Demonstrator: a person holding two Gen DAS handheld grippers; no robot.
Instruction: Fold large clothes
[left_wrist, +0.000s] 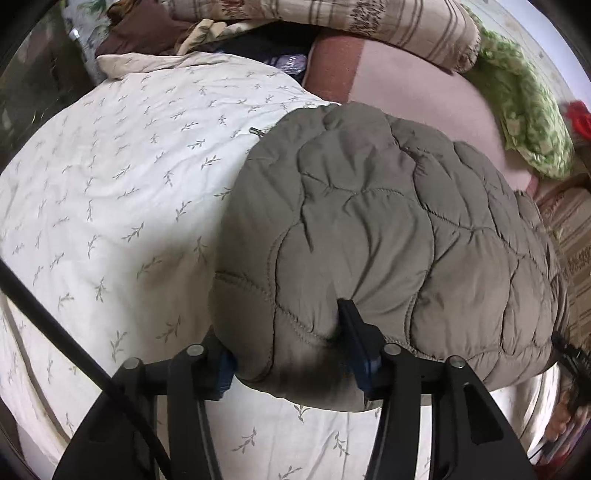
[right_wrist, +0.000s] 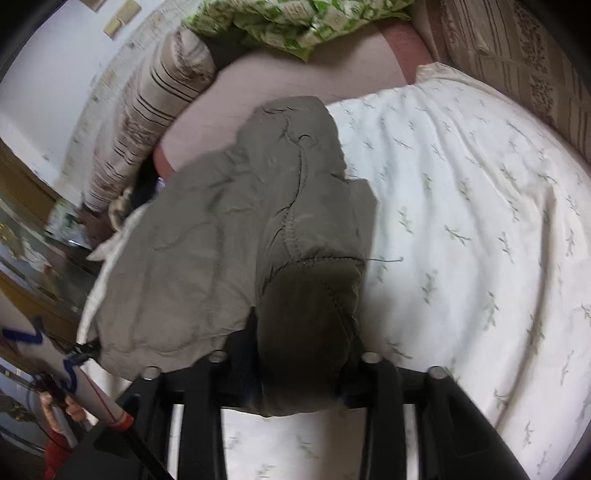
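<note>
A quilted olive-grey jacket (left_wrist: 388, 221) lies bunched on a bed covered by a white leaf-print sheet (left_wrist: 129, 184). In the left wrist view my left gripper (left_wrist: 286, 332) is shut on the jacket's near rounded edge. Its right finger (left_wrist: 351, 325) digs into the padding, and the left finger is mostly hidden under the fabric. In the right wrist view the same jacket (right_wrist: 221, 240) stretches away to the left. My right gripper (right_wrist: 304, 332) is shut on a thick dark fold of it that fills the gap between the fingers.
Beyond the jacket are a pink blanket (left_wrist: 406, 81), a striped pillow (left_wrist: 369, 22) and green floral cloth (left_wrist: 524, 110). The white sheet (right_wrist: 461, 221) spreads to the right. A black cable (left_wrist: 55, 321) crosses the lower left. A person's hand (right_wrist: 62, 406) shows at the left edge.
</note>
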